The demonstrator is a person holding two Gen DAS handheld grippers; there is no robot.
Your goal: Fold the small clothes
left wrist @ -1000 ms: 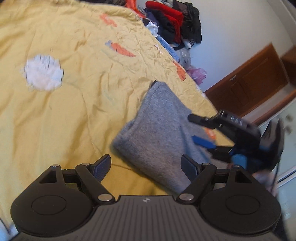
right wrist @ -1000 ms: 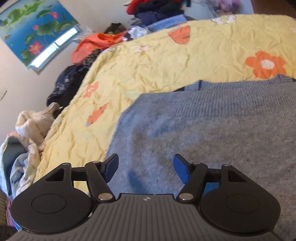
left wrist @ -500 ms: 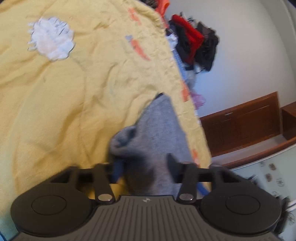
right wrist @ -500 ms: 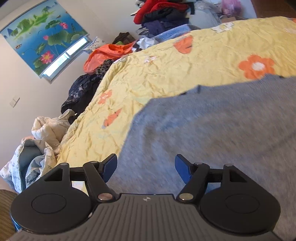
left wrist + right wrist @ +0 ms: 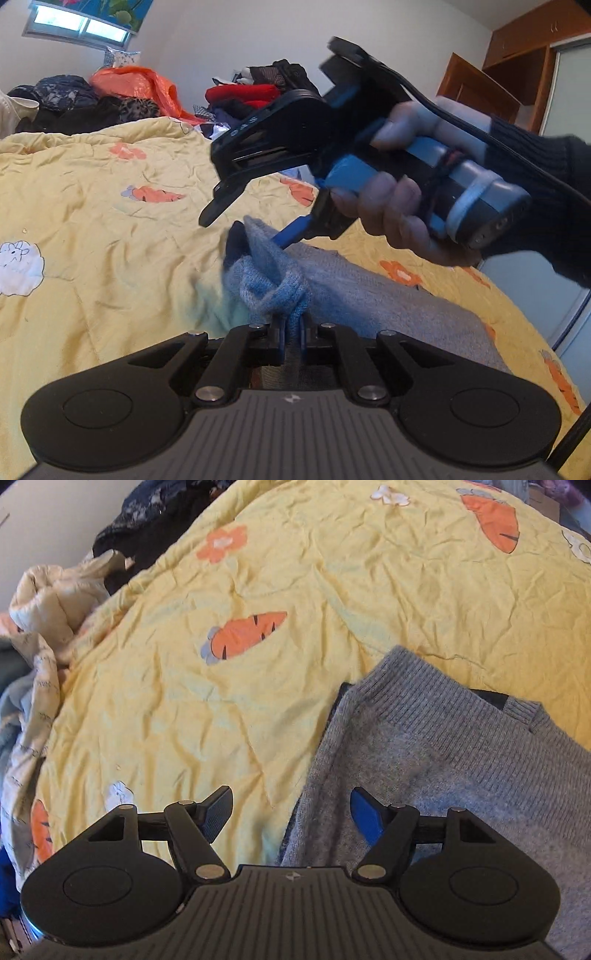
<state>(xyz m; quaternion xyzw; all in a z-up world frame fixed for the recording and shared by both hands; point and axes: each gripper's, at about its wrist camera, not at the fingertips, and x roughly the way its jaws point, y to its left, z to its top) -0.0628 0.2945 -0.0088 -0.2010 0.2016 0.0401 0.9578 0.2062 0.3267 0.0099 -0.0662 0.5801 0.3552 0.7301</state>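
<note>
Left wrist view: left gripper [image 5: 291,330] is clamped on a bunched edge of the grey sweater [image 5: 388,295], lifting it off the yellow bedspread [image 5: 110,229]. Right gripper [image 5: 291,814] hangs spread wide over the sweater's ribbed hem. Fold barely started; most remains.

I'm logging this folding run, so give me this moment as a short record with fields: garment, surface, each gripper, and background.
garment: grey knit sweater, lying on the bed, one corner bunched and lifted
surface: yellow bedspread with carrot and flower prints
left gripper: shut on the bunched corner of the sweater
right gripper: open, fingers straddling the sweater's edge, held by a hand in a dark sleeve
background: piles of clothes along the far side of the bed, wooden cabinets
</note>
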